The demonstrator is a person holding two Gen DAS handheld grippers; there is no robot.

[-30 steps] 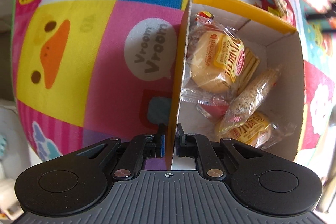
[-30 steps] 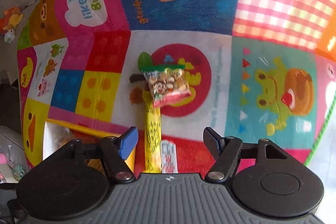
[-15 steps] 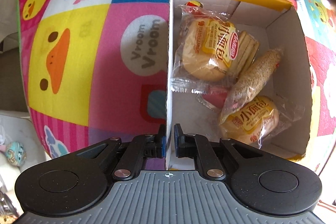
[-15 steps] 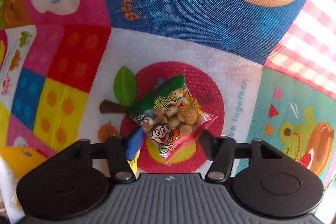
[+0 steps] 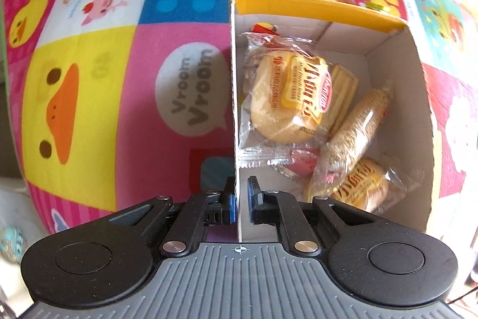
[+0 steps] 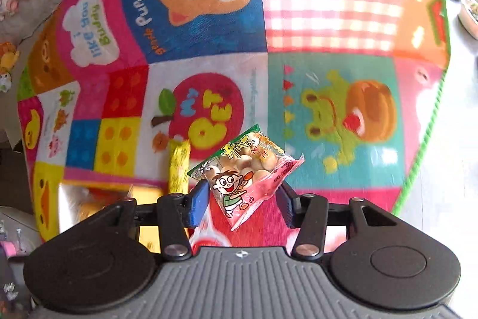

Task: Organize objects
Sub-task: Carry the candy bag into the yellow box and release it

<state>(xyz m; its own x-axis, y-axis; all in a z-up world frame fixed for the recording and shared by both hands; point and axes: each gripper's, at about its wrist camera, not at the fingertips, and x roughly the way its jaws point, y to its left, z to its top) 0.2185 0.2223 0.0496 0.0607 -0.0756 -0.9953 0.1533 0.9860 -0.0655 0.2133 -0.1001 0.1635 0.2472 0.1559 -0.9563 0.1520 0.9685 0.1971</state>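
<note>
Snack pouch [image 6: 248,169] pinched between the right gripper [image 6: 243,199] pads at centre frame, lifted clear of the patchwork play mat [image 6: 328,5]; jaws just closing, pouch corners caught between them. Left gripper [image 5: 240,201], bottom centre of its view, clamped together on the near wall of the cardboard box [image 5: 427,115], steadying it upright on the mat.

Likely trouble: thin, slippery film held only by its edges, so a slip and a drop short of the box on any quick swing. Also possible: box wall buckling or tipping under the left pinch, spilling what sits inside.

Counted: one box; inside it, two wrapped buns [image 5: 286,100], one long grain bar [image 5: 355,136], one wafer pack [image 5: 343,91] tucked behind the upper bun, and one red wrapper [image 5: 301,165] partly hidden. Outside: one held pouch, one yellow stick pack [image 6: 178,166] lying on the mat at left of centre.
</note>
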